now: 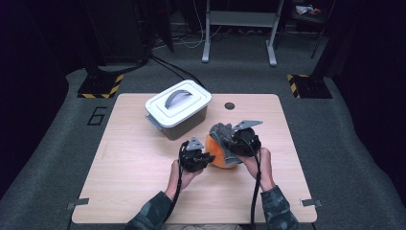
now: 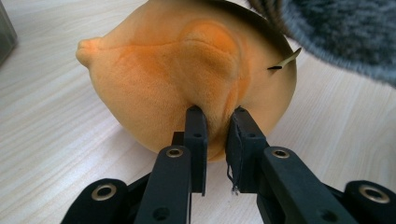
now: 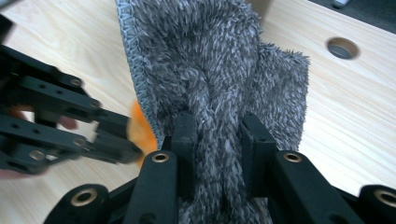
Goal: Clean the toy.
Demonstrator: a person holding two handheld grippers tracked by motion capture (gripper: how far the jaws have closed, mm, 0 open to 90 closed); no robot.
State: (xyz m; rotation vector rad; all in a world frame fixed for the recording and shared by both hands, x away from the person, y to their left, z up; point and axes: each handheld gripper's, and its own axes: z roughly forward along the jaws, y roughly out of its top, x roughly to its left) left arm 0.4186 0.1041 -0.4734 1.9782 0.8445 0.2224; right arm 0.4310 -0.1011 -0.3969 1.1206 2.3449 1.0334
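My left claw [image 2: 215,116] pinches a fold of the orange plush [image 2: 187,70] resting mid-worktop [image 1: 139,158], while my right claw [image 3: 218,123] is clamped on a bunch of grey cloth [image 3: 210,60] draped over the plush's top. The thin pinch could slip if I pull, or the cloth snag the left claw; beyond, the lidded bin [image 1: 178,109] stands close enough to bump.

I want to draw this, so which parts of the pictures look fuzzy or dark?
High view: the wooden table is evenly lit, the room behind it dark. Left gripper view: the orange plush toy is sharp, while the grey cloth at the top corner is soft. Right gripper view: the cloth is crisp, but the left gripper and the orange beside it are blurred.
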